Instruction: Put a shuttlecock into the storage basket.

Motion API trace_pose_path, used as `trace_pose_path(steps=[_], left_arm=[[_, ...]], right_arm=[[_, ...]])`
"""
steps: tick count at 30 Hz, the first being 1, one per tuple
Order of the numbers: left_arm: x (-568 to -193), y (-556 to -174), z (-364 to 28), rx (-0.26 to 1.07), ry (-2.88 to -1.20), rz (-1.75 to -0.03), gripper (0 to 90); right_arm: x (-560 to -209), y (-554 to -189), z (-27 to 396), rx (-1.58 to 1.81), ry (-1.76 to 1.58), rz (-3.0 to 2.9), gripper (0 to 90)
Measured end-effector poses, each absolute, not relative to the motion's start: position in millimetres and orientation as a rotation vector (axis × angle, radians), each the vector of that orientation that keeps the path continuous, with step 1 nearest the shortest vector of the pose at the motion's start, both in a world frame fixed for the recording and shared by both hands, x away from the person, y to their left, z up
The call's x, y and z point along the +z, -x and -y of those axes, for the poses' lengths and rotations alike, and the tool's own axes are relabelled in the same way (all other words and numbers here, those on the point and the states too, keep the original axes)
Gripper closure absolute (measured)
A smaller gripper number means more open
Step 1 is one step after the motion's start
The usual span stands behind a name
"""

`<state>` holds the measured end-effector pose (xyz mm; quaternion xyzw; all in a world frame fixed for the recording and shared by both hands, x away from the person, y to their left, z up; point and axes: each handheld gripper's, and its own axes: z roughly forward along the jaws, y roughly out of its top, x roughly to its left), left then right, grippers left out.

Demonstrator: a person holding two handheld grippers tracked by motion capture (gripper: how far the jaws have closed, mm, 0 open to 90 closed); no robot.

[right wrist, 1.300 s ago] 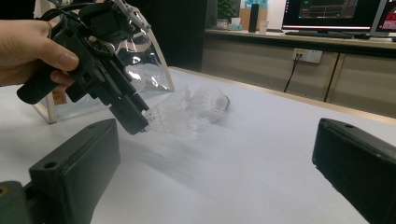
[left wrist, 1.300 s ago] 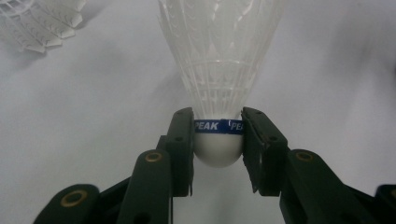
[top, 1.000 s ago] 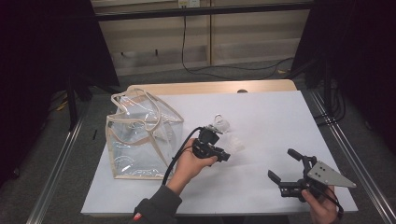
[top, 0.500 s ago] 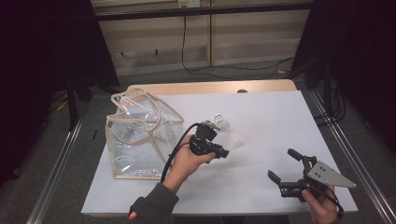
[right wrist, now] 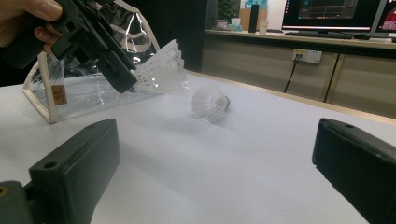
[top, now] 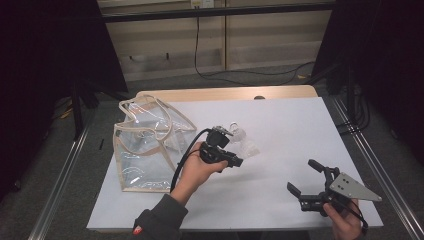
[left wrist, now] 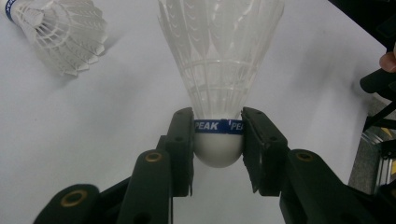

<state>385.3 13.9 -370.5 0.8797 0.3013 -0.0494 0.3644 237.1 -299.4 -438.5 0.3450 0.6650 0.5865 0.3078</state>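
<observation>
Item: shuttlecock, white feathers, blue band at the cork — clamped at the cork between the fingers of the left gripper, feather skirt pointing away from the hand. Change noted: against the high view of a second ago, the left gripper now sits slightly higher and nearer the clear bag, the shuttlecock lifted off the table; grip unchanged. Reading — pickup done, carry toward the bag's open top likely next. Second shuttlecock: lying on its side on the table, near the first, untouched. Right gripper: fingers spread wide, empty, low at the table's near right, unmoved.
</observation>
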Motion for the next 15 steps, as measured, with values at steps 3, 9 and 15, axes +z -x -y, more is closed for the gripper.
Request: trace_pose_path(steps=[3,9,15], left_arm=[[-368.6,-385.5,-15.0,-0.126,-2.257,-0.778,65.7],[-364.4,-386.2,-17.5,-0.127,-2.258,-0.779,65.7],[-358.6,-386.8,-18.8,-0.122,-2.252,-0.780,65.7]], right_arm=[[-438.5,-237.1,299.2,1.553,-0.908,-1.757,0.7],[-438.5,-237.1,299.5,1.550,-0.910,-1.756,0.7],[-438.6,-237.3,299.1,1.553,-0.906,-1.755,0.7]])
